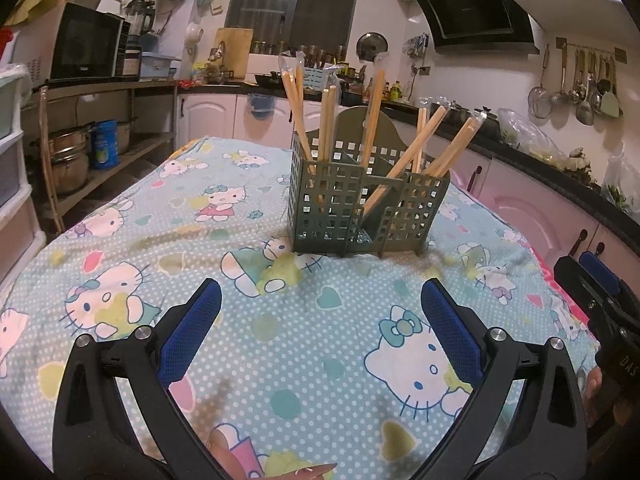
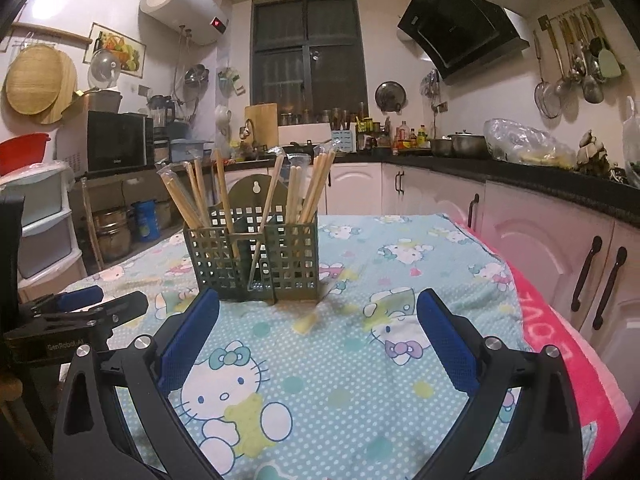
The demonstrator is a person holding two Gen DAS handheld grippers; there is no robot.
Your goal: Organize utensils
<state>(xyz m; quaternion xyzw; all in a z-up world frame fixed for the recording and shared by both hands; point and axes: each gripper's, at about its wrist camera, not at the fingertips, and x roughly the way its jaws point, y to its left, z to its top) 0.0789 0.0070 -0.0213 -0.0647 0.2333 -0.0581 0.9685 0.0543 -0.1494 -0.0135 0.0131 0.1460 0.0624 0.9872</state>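
Holder (image 1: 362, 200): matt olive-green plastic, perforated square-grid walls. Chopsticks (image 1: 374, 114): pale bare wood, smooth, several in clear glossy plastic sleeves. Tablecloth (image 1: 192, 248): soft printed cloth, matt, slightly wrinkled, cartoon cats and white dots on light blue. Left gripper (image 1: 321, 310): matt black plastic arms, blue rough-textured pads (image 1: 192, 336), shiny metal screw heads. Right gripper (image 2: 318, 314): same build and finish. Pink towel-like cloth (image 2: 560, 344) along the table's edge, fuzzy.

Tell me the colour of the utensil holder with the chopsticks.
Dark olive green utensil holder, perforated with square holes; clearest in the right wrist view.
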